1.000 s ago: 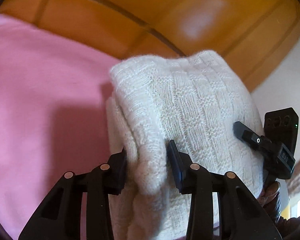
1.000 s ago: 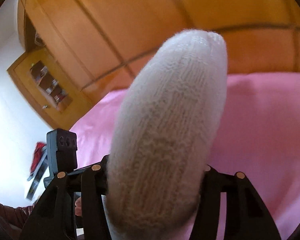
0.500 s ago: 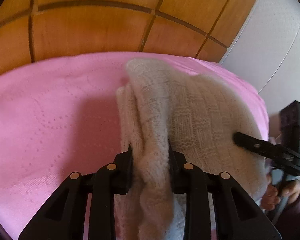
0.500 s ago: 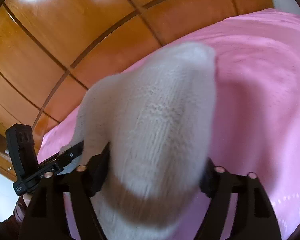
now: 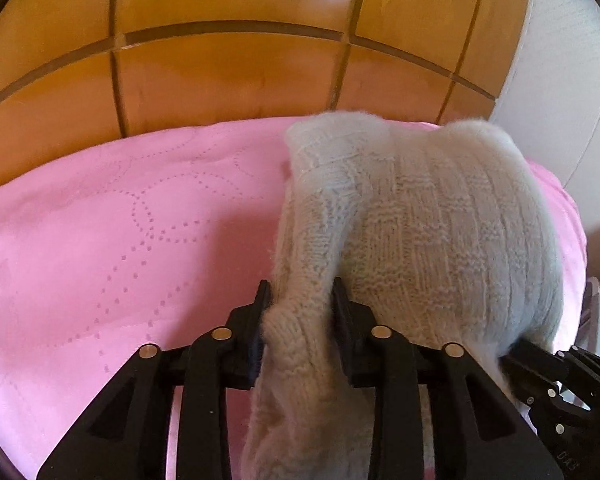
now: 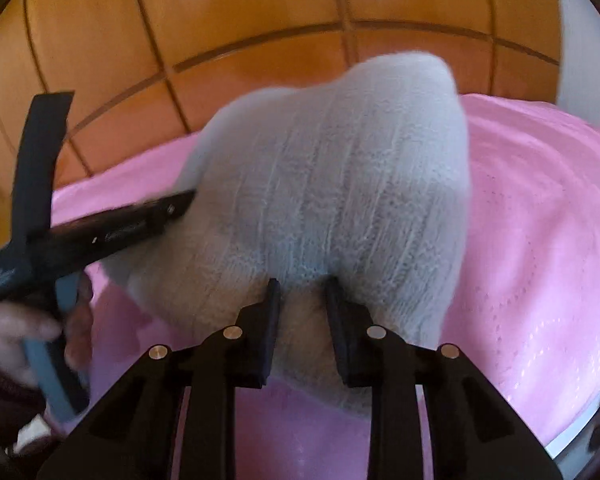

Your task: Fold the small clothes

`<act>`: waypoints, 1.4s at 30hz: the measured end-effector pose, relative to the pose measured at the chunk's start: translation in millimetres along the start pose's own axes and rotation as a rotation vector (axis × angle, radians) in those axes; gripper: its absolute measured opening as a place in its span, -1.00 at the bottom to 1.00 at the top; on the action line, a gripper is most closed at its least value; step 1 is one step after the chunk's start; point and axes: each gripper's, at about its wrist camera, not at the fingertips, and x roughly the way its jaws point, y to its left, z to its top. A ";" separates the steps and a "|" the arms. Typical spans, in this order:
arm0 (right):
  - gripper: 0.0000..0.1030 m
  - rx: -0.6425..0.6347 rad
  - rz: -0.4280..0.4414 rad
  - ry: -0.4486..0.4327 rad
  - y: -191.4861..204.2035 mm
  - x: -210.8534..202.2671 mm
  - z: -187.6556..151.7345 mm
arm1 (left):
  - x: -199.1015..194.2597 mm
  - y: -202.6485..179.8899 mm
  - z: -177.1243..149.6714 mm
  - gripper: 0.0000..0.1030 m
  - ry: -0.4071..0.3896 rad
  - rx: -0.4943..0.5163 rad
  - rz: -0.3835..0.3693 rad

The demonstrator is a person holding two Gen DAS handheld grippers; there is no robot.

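A cream-white knit garment (image 5: 420, 220) hangs bunched between both grippers, just over the pink quilted bedspread (image 5: 120, 220). In the left wrist view my left gripper (image 5: 300, 296) pinches a narrow fold at the garment's left edge, its jaws opening slightly with the knit still pressed between the pads. The right gripper (image 5: 540, 368) shows at the lower right, under the cloth. In the right wrist view the garment (image 6: 340, 160) bulges up in front of my right gripper (image 6: 302, 292), whose jaws are closing on a pinch of knit. The left gripper (image 6: 140, 220) reaches in from the left.
A wooden panelled wall (image 5: 220, 60) rises behind the bed. A white wall (image 5: 560, 80) stands at the right. The pink bedspread (image 6: 540, 220) spreads wide to the right of the garment. A hand (image 6: 16, 332) holds the left gripper's handle at the lower left.
Both grippers have swung down and across, bringing the garment lower over the bedspread. The right gripper's jaws, wide around a thick roll of knit before, now pinch a narrow fold.
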 end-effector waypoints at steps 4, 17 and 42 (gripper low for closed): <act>-0.37 0.010 -0.027 -0.012 3.6 -11.8 3.4 | -22.1 3.0 -1.7 0.09 -0.024 -0.035 0.030; 0.62 0.072 -0.183 -0.135 35.7 -66.8 8.8 | -92.7 12.8 -23.2 0.36 -0.152 -0.088 0.042; 0.95 0.134 -0.415 -0.215 54.1 -89.9 -24.8 | -142.3 8.8 -79.3 0.75 -0.210 -0.087 0.124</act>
